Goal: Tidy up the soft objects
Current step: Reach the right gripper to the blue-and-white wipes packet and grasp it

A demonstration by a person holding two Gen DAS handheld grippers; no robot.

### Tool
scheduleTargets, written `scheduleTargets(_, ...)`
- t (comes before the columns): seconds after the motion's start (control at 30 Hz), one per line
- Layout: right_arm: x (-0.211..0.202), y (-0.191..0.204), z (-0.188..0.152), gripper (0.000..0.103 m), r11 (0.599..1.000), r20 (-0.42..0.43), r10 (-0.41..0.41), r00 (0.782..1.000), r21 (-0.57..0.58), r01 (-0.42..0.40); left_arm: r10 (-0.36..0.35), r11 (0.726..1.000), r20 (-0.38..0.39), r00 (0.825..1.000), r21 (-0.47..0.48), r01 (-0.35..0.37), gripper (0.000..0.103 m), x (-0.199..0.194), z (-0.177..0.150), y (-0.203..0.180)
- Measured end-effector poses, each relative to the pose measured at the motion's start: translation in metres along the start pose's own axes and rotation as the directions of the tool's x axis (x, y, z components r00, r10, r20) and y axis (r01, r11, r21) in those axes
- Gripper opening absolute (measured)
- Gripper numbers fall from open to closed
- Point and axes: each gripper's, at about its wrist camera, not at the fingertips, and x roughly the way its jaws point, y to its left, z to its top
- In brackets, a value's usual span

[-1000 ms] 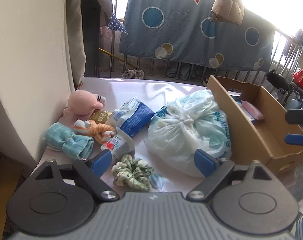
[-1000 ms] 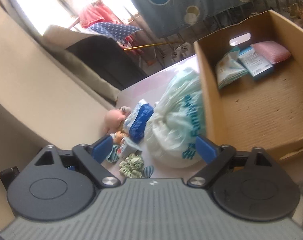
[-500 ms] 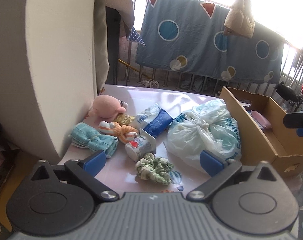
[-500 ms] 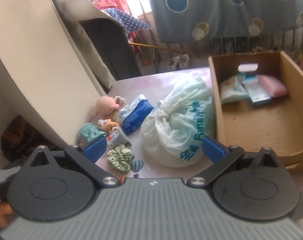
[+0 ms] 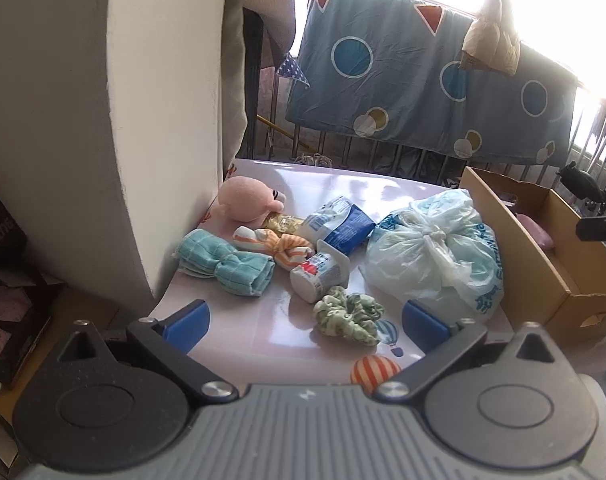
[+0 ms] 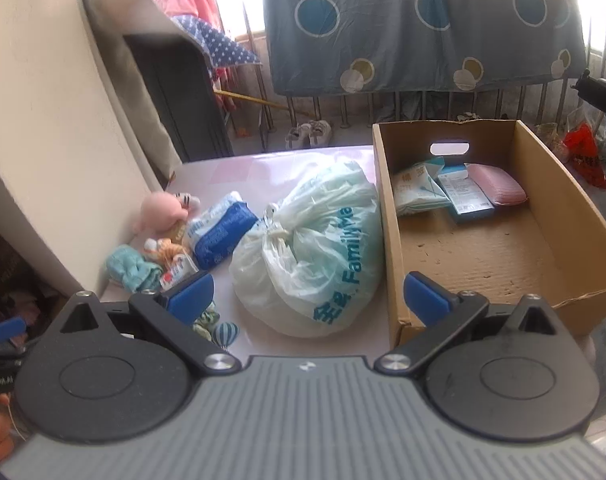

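Observation:
On the pink table lie a pink plush toy, a teal cloth, an orange striped cloth, a blue tissue pack, a white tube, a green scrunchie and a tied plastic bag. My left gripper hangs open above the table's near edge, nothing between its fingers. The right gripper is open too, above the near side of the plastic bag, beside the cardboard box. The box holds a pink pouch and tissue packets.
A cream wall stands hard against the table's left side. A blue blanket with circles hangs on the railing behind. The box's near floor is bare cardboard. Dark clutter lies on the floor at the left.
Both grippers' jaws have widened. The left gripper has drawn back and leftward, so the objects look smaller. The right gripper has rolled level; the box now shows upright.

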Motion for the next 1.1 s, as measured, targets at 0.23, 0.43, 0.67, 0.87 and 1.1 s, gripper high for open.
scheduleTargets(0.23,0.02,-0.002,-0.006,0.102,0.983,0.054,0.172,0.984,0.057,-0.175,0.04,0.999,0.055,0.998,0.005,-0.04,0.103,0.008,0.004,0.021)
scheduleTargets(0.43,0.057,0.01,0.012,0.102,0.942,0.018,0.313,0.949,0.123,-0.313,0.054,0.994,0.101,0.993,0.094,-0.064,0.103,0.033,0.021,0.016)
scheduleTargets(0.67,0.132,0.029,0.053,0.098,0.851,-0.079,0.49,0.868,0.259,-0.457,-0.005,0.979,0.122,0.993,0.205,-0.02,0.102,0.084,0.046,0.001)
scheduleTargets(0.87,0.233,0.058,0.085,0.089,0.838,-0.273,0.517,0.811,0.355,-0.414,-0.091,0.964,0.038,0.995,0.254,0.079,0.092,0.151,0.069,-0.015)
scheduleTargets(1.1,0.345,0.079,0.094,0.073,0.869,-0.475,0.453,0.755,0.426,-0.253,-0.096,0.937,-0.064,0.993,0.331,0.112,0.091,0.228,0.085,-0.03)
